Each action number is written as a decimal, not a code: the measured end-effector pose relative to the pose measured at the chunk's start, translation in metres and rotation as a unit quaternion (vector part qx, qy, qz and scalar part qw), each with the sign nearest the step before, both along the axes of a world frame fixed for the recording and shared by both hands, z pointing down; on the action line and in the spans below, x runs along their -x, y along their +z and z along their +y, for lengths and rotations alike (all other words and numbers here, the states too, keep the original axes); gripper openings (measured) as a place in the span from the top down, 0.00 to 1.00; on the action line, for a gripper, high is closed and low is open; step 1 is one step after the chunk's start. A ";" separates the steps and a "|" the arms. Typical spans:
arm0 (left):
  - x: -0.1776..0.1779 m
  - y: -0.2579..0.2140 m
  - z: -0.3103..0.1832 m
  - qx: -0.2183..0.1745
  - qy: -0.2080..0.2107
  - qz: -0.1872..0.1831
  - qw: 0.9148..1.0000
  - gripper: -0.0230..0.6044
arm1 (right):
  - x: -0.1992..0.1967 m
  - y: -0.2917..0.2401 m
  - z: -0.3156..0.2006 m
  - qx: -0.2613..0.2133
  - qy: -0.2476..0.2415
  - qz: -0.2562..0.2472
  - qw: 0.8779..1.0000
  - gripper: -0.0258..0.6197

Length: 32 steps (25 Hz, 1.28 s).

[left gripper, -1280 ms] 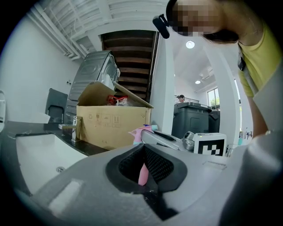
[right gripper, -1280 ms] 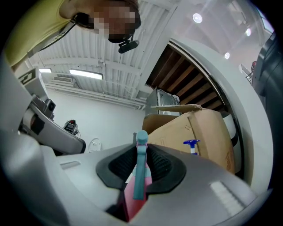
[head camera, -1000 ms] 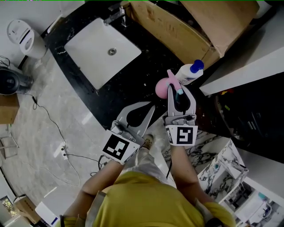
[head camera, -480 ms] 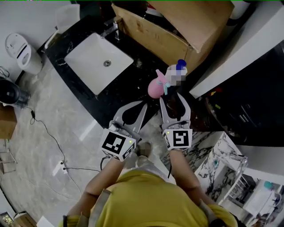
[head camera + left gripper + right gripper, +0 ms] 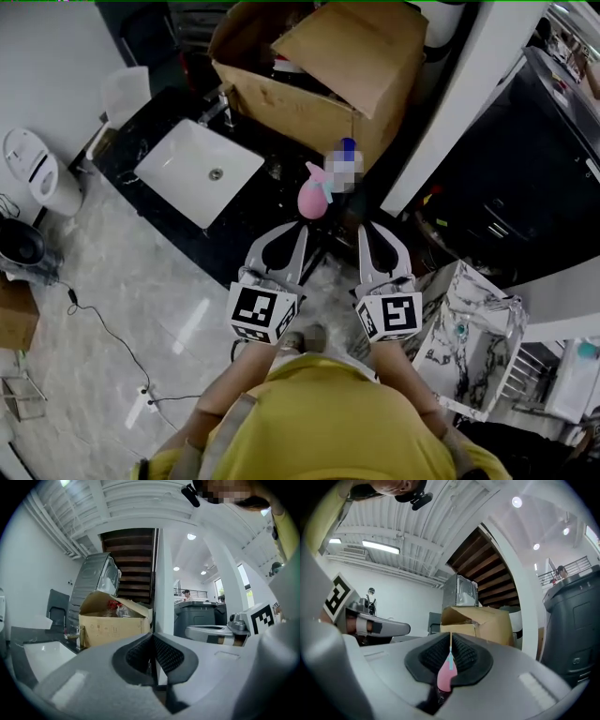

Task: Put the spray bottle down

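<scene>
The pink spray bottle (image 5: 312,195) stands upright on the black counter (image 5: 246,228), next to a white bottle with a blue cap (image 5: 344,161). My right gripper (image 5: 364,228) hangs a short way in front of it, shut and holding nothing. In the right gripper view the pink bottle (image 5: 446,676) shows through the slit of the shut right gripper (image 5: 450,654). My left gripper (image 5: 302,228) is beside it, also shut and empty. In the left gripper view the left gripper (image 5: 152,654) has its pads together.
An open cardboard box (image 5: 319,84) stands at the back of the counter. A white sink (image 5: 197,169) is set into its left part. A white column and a dark cabinet (image 5: 497,178) rise at the right. A marbled stand (image 5: 469,319) is at lower right.
The right gripper let go of the pink spray bottle, opened wide, drew back and shut. Both grippers have pulled away from the counter. The bottle stays standing by the white bottle.
</scene>
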State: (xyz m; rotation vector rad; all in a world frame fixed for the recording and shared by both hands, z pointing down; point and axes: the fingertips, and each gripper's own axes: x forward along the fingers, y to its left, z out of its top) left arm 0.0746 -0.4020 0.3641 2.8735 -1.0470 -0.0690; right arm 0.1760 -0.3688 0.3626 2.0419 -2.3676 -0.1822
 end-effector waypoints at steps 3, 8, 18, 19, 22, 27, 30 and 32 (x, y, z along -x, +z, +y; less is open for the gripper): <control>0.004 -0.013 0.011 -0.009 -0.008 0.000 1.000 0.96 | 0.001 -0.012 0.018 0.000 0.005 -0.007 1.000 0.96; 0.010 -0.025 0.030 -0.019 -0.014 -0.013 1.000 0.96 | 0.000 -0.031 0.046 -0.008 0.030 -0.003 1.000 0.96; 0.016 -0.050 0.055 -0.043 -0.011 -0.005 0.999 0.96 | 0.009 -0.045 0.066 -0.008 0.027 0.009 1.000 0.96; 0.017 -0.051 0.057 -0.044 -0.011 -0.004 0.999 0.96 | 0.012 -0.045 0.067 -0.008 0.025 0.009 1.000 0.96; 0.017 -0.050 0.060 -0.041 -0.007 -0.006 0.999 0.96 | 0.018 -0.043 0.068 -0.006 0.018 0.009 1.000 0.96; 0.015 -0.043 0.061 -0.038 0.001 -0.007 0.999 0.96 | 0.022 -0.039 0.071 -0.001 0.017 0.005 1.000 0.96; 0.015 -0.044 0.061 -0.034 0.003 -0.005 0.999 0.96 | 0.023 -0.040 0.069 -0.002 0.015 0.007 1.000 0.96; 0.015 -0.043 0.060 -0.035 0.004 -0.005 0.999 0.96 | 0.023 -0.041 0.068 -0.003 0.015 0.009 1.000 0.96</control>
